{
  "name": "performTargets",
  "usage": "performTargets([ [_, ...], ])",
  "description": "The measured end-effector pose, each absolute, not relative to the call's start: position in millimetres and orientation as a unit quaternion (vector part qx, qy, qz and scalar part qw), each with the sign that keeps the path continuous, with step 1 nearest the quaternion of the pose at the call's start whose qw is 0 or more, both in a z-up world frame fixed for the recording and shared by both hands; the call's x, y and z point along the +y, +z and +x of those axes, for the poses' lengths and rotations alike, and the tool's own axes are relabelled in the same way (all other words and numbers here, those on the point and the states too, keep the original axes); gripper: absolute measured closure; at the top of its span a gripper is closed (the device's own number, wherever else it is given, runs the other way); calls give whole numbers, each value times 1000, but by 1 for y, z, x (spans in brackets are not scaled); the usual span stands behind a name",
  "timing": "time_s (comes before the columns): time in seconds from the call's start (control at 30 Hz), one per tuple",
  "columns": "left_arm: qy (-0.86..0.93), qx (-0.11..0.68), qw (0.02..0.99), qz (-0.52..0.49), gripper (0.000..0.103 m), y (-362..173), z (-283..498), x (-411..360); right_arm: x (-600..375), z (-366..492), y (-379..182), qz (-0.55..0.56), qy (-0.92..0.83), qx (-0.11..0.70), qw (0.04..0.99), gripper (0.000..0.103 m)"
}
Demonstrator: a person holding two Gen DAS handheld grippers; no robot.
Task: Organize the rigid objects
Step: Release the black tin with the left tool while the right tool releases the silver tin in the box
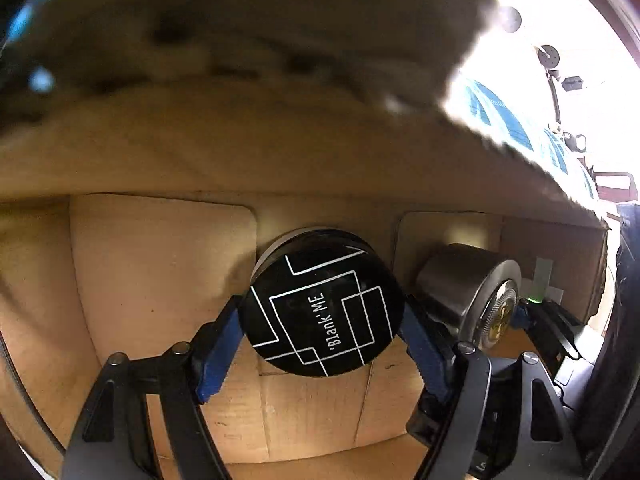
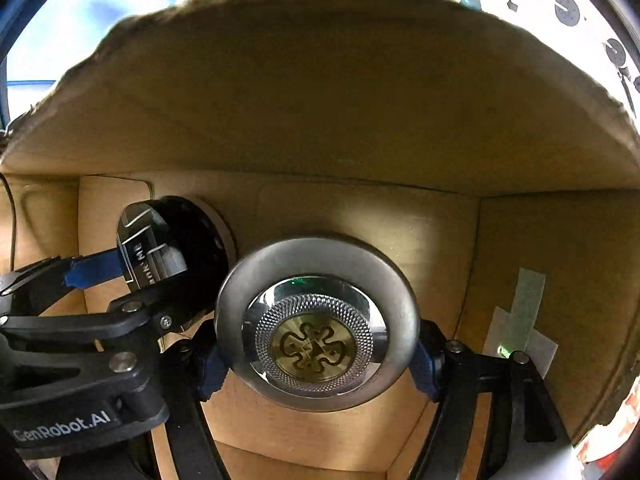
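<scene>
Inside a cardboard box (image 2: pixel 320 120), the left tool (image 1: pixel 322 316) grips a black round tin (image 1: pixel 322 308) lettered "'Blank' ME", while beside it the right tool (image 2: pixel 316 354), its neighbour marked "GenRobot.AI", clasps a silver round case (image 2: pixel 316 320) bearing an embossed gold emblem.

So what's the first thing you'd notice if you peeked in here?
Probably the round black tin with white lines and "Blank ME" on its lid, held between the blue pads of the left gripper low inside the cardboard box. Right beside it, the right gripper holds a shiny silver round tin with a gold clover-like emblem in the middle of its lid.
</scene>
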State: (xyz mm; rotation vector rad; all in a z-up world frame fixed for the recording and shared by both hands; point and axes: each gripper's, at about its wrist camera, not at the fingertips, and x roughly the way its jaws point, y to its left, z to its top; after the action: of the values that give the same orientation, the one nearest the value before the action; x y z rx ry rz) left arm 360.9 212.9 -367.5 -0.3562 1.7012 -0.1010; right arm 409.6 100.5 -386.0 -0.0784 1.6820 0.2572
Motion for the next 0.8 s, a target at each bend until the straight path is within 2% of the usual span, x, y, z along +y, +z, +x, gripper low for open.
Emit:
performTargets([
  [0.27,-31,741,654,-150,16,-339,350,213,99,399,-372,-39,104,740,664,20],
  [0.33,-27,737,659,-147,8,-329,344,212,101,395,-363,-40,102,737,667,19],
  [0.43,-20,732,666,-141,0,-312,335,209,99,381,-353,-37,103,735,669,15],
  [0.53,-11,728,673,-131,0,-297,323,207,94,368,-342,-35,97,730,675,4],
  [0.8,16,696,711,-99,0,-268,279,212,84,291,-322,-25,83,713,696,0],
])
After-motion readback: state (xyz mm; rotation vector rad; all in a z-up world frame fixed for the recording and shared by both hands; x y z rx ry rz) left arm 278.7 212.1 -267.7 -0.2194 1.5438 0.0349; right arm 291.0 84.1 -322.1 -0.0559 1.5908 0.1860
